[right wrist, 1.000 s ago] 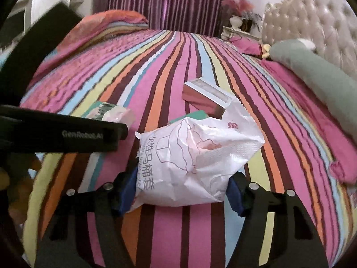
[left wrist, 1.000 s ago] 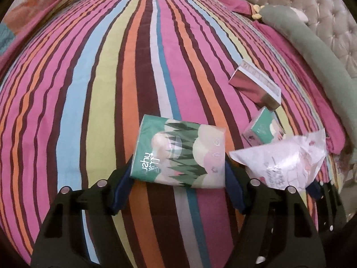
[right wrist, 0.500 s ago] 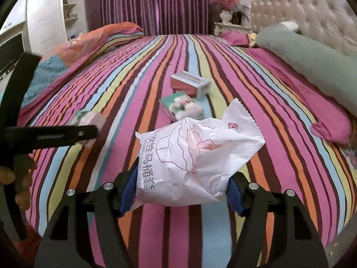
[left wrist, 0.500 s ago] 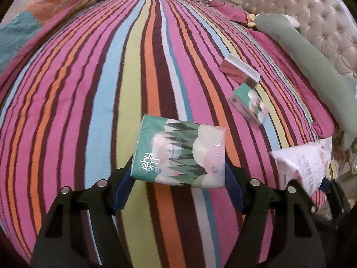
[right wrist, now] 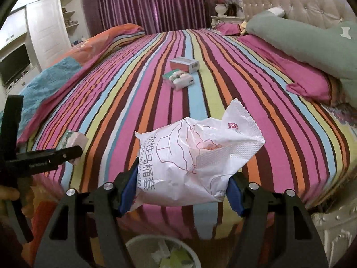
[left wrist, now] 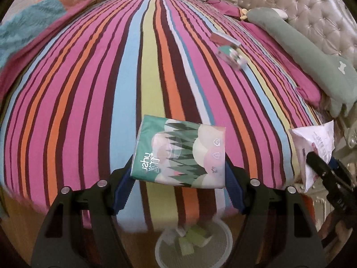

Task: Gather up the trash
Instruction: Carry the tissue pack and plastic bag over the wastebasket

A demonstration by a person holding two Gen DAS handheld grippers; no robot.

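My left gripper (left wrist: 178,176) is shut on a green tissue pack (left wrist: 180,154) with a mountain print, held above the near edge of the striped bed (left wrist: 89,89). My right gripper (right wrist: 181,188) is shut on a crumpled white plastic wrapper (right wrist: 196,154) with pink line drawings. That wrapper (left wrist: 312,149) also shows at the right edge of the left wrist view. A white mesh waste bin (left wrist: 223,234) with paper scraps stands on the floor below both grippers, also seen as the bin (right wrist: 142,241) in the right wrist view. A pink box (right wrist: 184,63) and a small green pack (right wrist: 178,79) lie farther up the bed.
A long green pillow (right wrist: 301,38) and a pink pillow (right wrist: 312,84) lie along the tufted headboard (right wrist: 290,0) on the right. A folded orange and teal quilt (right wrist: 67,67) covers the bed's left side. A white cabinet (right wrist: 46,26) stands at far left.
Both grippers have drawn back from the middle of the bed to its near edge with their loads. The waste bin has come into view below them.
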